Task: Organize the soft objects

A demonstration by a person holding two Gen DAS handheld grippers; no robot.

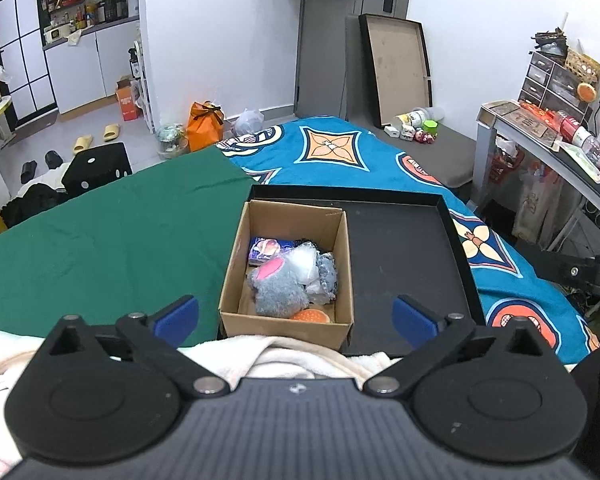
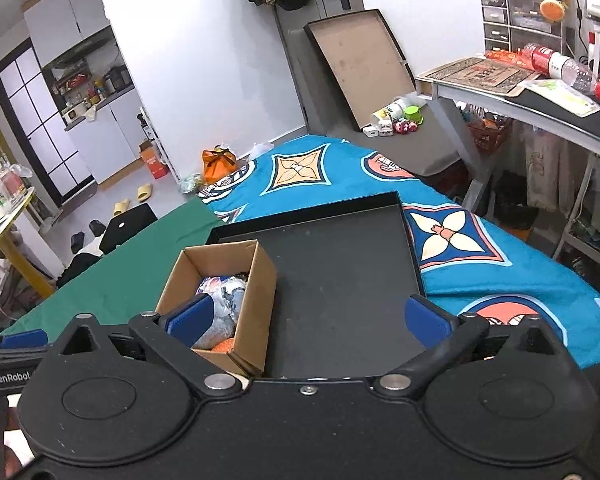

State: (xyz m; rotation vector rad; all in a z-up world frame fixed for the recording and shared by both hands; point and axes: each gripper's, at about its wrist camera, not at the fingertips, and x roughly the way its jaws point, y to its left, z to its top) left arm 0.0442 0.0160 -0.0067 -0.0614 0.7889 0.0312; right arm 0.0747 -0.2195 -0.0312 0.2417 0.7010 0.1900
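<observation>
A brown cardboard box (image 1: 232, 276) stands in the left half of a flat black tray (image 1: 404, 264) on the bed. Inside it lie a grey plush toy (image 1: 278, 292) with a pink ear, a small printed packet (image 1: 266, 250), crumpled clear plastic (image 1: 306, 266) and an orange soft piece (image 1: 310, 315). My left gripper (image 1: 296, 314) hangs open above the box's near edge, nothing between its blue pads. My right gripper (image 2: 310, 322) is open over the tray (image 2: 340, 280), its left pad in front of the box (image 2: 256, 292). The tray's right half is bare.
A green cloth (image 1: 100, 240) and a blue patterned blanket (image 1: 340, 152) cover the bed. A white towel (image 1: 300, 360) lies at the near edge. A desk (image 1: 548, 148) with clutter stands to the right. An empty box lid (image 1: 396, 68) leans on the far wall.
</observation>
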